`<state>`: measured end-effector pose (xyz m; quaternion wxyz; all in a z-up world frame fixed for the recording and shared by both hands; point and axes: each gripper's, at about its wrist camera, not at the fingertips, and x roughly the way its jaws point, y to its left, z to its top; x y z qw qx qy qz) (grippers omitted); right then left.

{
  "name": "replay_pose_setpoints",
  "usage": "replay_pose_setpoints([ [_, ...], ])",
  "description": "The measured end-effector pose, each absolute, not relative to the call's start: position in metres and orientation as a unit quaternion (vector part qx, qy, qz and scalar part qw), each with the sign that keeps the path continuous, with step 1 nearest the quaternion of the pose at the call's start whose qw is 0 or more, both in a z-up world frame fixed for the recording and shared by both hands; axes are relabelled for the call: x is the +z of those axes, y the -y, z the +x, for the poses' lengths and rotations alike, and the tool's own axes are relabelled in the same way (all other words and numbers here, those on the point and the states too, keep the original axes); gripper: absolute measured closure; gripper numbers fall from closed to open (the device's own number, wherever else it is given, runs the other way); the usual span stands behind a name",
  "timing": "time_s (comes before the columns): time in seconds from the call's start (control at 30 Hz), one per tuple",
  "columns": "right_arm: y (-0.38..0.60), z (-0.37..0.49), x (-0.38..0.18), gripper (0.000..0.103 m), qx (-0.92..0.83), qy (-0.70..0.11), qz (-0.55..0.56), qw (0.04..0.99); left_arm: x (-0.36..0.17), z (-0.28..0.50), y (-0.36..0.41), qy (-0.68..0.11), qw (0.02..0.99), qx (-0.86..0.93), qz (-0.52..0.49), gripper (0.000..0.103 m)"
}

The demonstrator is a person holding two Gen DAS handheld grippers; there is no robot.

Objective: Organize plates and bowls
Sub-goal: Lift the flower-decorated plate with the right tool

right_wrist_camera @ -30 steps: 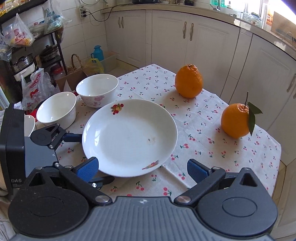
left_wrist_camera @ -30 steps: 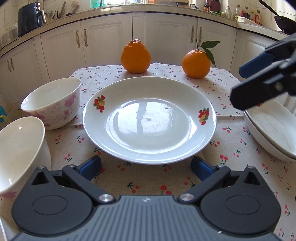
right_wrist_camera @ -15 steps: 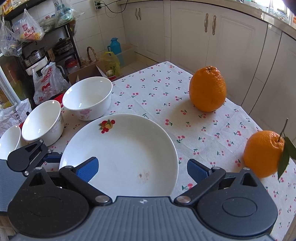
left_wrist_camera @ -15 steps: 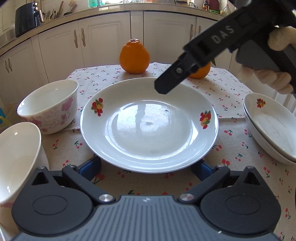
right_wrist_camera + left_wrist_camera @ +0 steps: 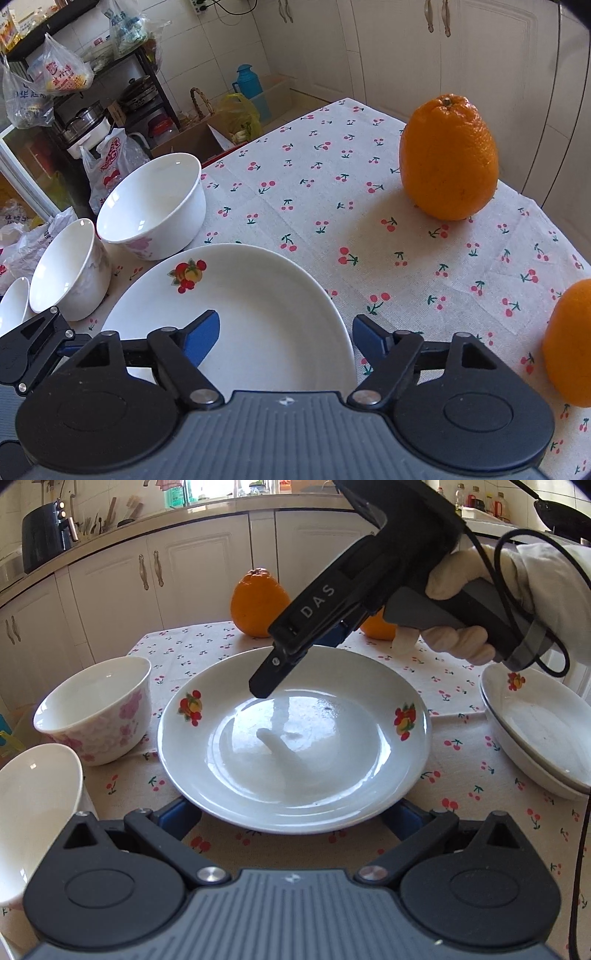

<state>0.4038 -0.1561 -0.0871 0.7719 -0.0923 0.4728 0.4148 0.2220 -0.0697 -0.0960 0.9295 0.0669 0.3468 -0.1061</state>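
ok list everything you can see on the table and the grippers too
plate: 1, white with fruit decals, table centre
stacked plates: 2 it seems, white, right edge
bowls: 3, white, the farthest with pink flowers, left side
oranges: 2, orange, far side
tablecloth: 1, white with cherries, covering table
right gripper: open, blue pads, over plate's far rim
left gripper: open, blue pads, at plate's near rim
gloved hand: white, holding right gripper

Bare tablecloth (image 5: 314, 192) lay open between the plate (image 5: 258, 314) and the orange (image 5: 448, 158); two bowls (image 5: 151, 206) crowded the plate's left (nearly touching), stacked plates (image 5: 535, 734) its right.
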Motion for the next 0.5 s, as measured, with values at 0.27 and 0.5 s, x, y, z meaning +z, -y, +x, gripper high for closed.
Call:
replay_pose_setpoints([
  [0.27,0.1578,0.4075,-0.0876,0.027,0.428,-0.477,-0.073,0.765,-0.0955,0.2214,0.0685,-0.346,0.930,-0.108,0.066,0.001],
  [0.5,0.1632,0.4075,-0.0851,0.027,0.428,-0.481,-0.053,0.763,-0.0954,0.2207,0.0683,-0.348,0.928,-0.111,0.073,0.002],
])
